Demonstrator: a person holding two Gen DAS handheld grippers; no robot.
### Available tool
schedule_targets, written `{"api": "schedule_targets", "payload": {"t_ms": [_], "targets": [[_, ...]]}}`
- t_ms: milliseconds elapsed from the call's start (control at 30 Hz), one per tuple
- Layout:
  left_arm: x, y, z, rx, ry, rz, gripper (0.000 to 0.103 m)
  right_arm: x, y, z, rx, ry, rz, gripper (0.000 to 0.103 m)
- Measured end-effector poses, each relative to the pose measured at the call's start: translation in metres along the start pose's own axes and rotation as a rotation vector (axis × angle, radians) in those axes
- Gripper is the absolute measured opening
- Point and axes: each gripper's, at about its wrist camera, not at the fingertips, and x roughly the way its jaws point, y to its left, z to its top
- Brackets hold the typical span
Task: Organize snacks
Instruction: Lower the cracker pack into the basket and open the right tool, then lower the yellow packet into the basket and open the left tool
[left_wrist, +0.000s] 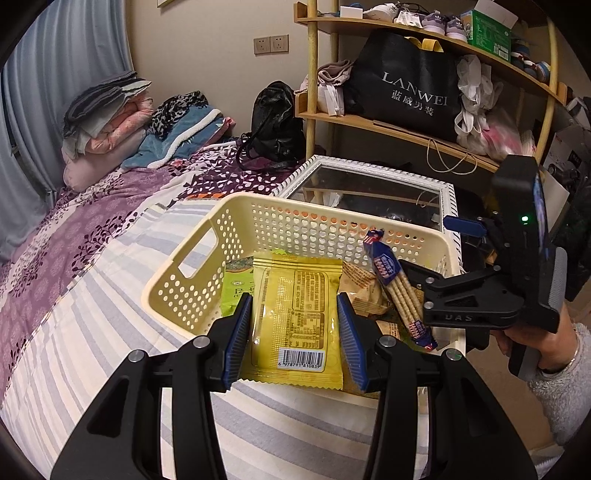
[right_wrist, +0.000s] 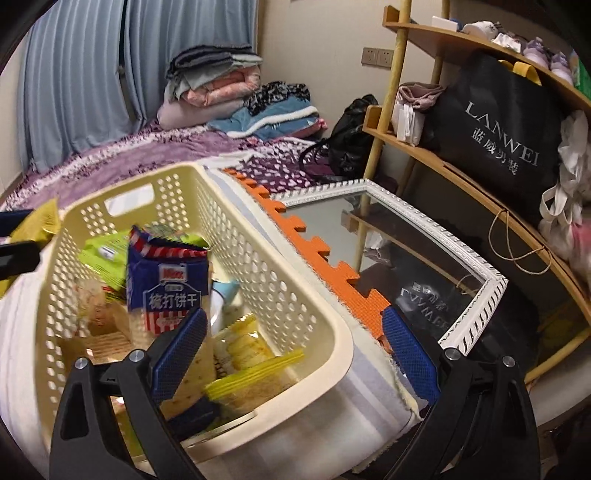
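A cream perforated basket (left_wrist: 258, 206) (right_wrist: 266, 266) sits on the striped bedding and holds several snack packs. My left gripper (left_wrist: 295, 306) is shut on a yellow snack packet (left_wrist: 295, 295), held upright over the basket's near edge. That packet's corner (right_wrist: 37, 221) shows at the far left of the right wrist view. My right gripper (right_wrist: 293, 321) (left_wrist: 443, 251) stands wide open over the basket's right corner. A blue soda cracker pack (right_wrist: 166, 291) (left_wrist: 395, 284) leans upright inside the basket, against the right gripper's left finger (right_wrist: 181, 350), with no pad pressing it.
A white-framed mirror (left_wrist: 369, 173) (right_wrist: 476, 306) lies beside the bed, with an orange foam mat (right_wrist: 314, 247) along its edge. Behind it stands a wooden shelf (left_wrist: 388, 125) with a black bag. Folded blankets (left_wrist: 107, 114) and a black handbag (left_wrist: 273, 122) lie at the bed's far end.
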Motion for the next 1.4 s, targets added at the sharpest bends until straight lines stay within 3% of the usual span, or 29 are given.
{"api": "schedule_targets", "payload": {"t_ms": [100,467,700,1400], "targets": [[0.003,-0.003,0.001,0.005,0.004,-0.005,0.046,0.004,0.002,-0.002,-0.007,0.013,-0.001,0.095],[0.021,-0.018,0.002,0.022,0.030,-0.043,0.046,-0.028,-0.018,-0.002,0.139,-0.126,0.069,0.095],[0.041,-0.027,0.003,0.016,0.058,-0.061,0.046,-0.040,-0.034,-0.006,0.234,-0.168,0.104,0.097],[0.077,-0.033,-0.003,0.013,0.111,-0.031,0.048,-0.053,-0.047,-0.022,0.285,-0.172,0.102,0.098]]}}
